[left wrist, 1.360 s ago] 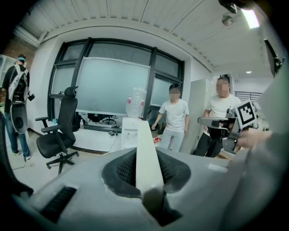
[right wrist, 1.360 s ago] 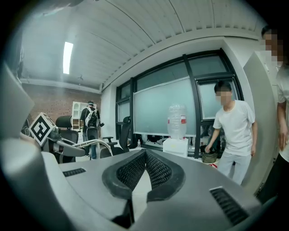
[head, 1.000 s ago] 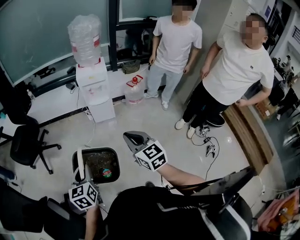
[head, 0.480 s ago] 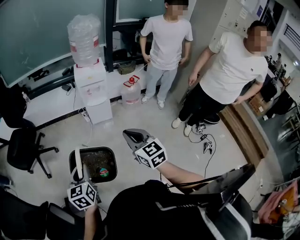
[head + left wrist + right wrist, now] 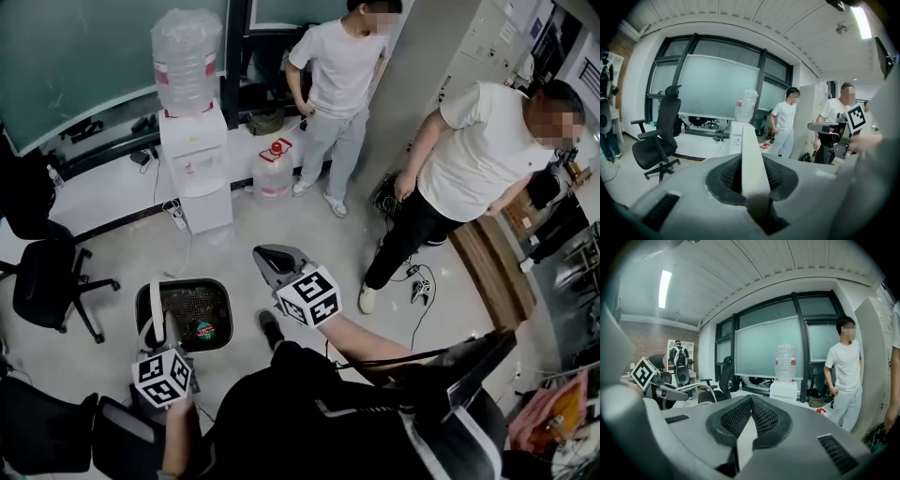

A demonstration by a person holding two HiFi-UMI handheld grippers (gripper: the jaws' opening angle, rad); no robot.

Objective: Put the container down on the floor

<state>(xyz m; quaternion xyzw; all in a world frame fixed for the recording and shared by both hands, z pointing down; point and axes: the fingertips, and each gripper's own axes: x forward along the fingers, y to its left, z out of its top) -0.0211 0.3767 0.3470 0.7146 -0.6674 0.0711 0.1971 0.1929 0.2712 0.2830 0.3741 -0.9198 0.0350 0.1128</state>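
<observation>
While the left gripper (image 5: 159, 326), on a forearm rising from the near edge, points away and clamps the white strip (image 5: 752, 154) on the left rim of the black container (image 5: 231, 317), the right gripper (image 5: 270, 262) reaches out on a bare, extended forearm just right of it, jaws pressed together on nothing. The container is at the near left over the pale floor (image 5: 281, 225); whether it touches the floor cannot be told.

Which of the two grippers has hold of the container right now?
The left gripper, at the head view's left: its jaws clamp the white strip on the container. The right gripper is shut on nothing, clear of it.
</observation>
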